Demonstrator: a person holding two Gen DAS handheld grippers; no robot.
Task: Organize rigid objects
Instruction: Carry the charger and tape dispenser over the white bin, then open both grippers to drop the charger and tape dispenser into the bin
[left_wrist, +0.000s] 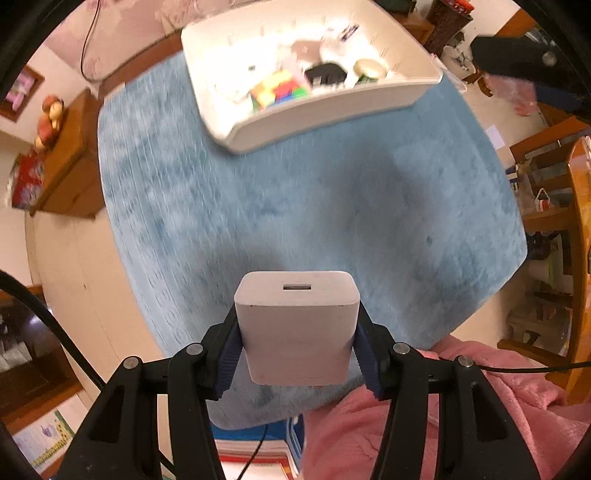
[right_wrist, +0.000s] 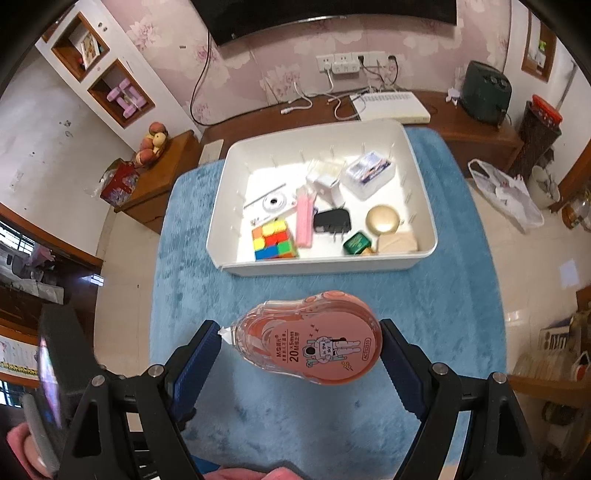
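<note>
Left wrist view: my left gripper (left_wrist: 297, 350) clamps a white charger (left_wrist: 297, 325) above the blue mat (left_wrist: 295, 206), the bin (left_wrist: 332, 110) at the mat's far edge. Right wrist view: my right gripper (right_wrist: 301, 354) clamps a correction tape (right_wrist: 314, 343) above the mat's near half, short of the bin.

Both wrist cameras looked down from above the blue mat (left_wrist: 295, 206), sharing the white bin (right_wrist: 321, 264) at its far end.
</note>
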